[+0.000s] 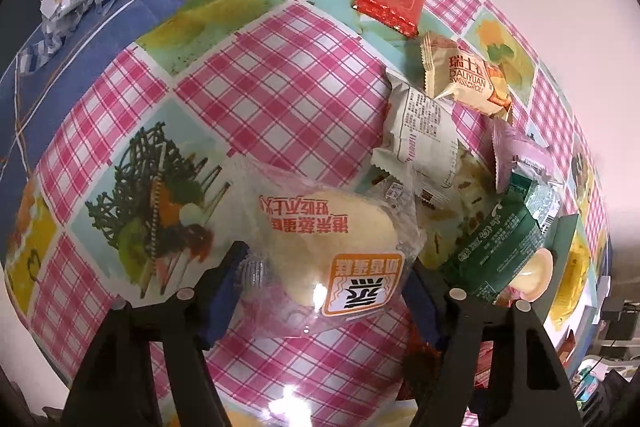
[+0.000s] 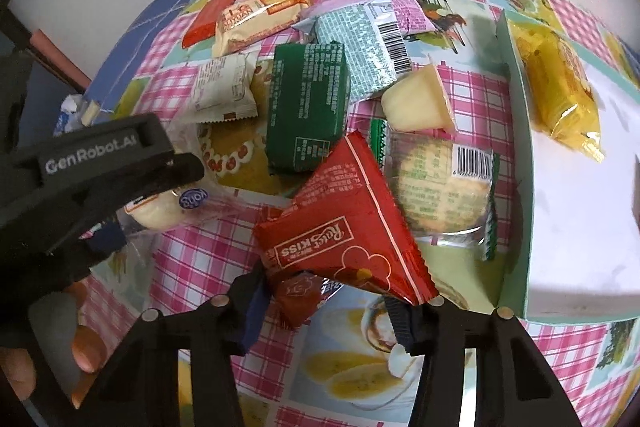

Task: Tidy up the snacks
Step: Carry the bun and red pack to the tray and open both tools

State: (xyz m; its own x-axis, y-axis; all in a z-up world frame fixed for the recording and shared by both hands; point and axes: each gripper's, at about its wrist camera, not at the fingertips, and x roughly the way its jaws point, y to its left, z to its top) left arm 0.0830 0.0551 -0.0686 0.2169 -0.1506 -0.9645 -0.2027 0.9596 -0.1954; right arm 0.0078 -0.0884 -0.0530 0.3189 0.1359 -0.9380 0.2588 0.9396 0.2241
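Right, left wrist view first. The left gripper (image 1: 326, 291) straddles a clear-wrapped bun (image 1: 328, 247) lying on the checked tablecloth (image 1: 256, 91). Its blue pads (image 1: 224, 291) sit at the crinkled edges of the wrapper, and I can't tell if they actually press on it or only flank it. Risk: the film is loose and glossy, so the pads may pinch only plastic and the bun could slide or swing out when lifted. The snack pile sits just to the right: a white packet (image 1: 424, 131), a cream roll packet (image 1: 464, 75) and a green packet (image 1: 496, 243) near the bun, so a wide close could snag a neighbour. A flat red packet (image 1: 394, 1) lies apart, further back.

Right wrist view. The right gripper (image 2: 328, 311) has its jaws narrow around the corner of a red triangular packet (image 2: 344, 223); a small red sachet (image 2: 298, 297) sits at the same spot. Contact looks likely, not certain. Risk: a corner grip lets the packet pivot, or both red items come up together. The packet overlaps a clear cracker pack (image 2: 440, 183) and a second green packet (image 2: 308, 107), so pulling could drag those. The open box (image 2: 516, 131) stands just right, a yellow packet (image 2: 560, 87) inside; its near wall could catch a low swing. The left gripper's body is close on the left, so the two could bump.
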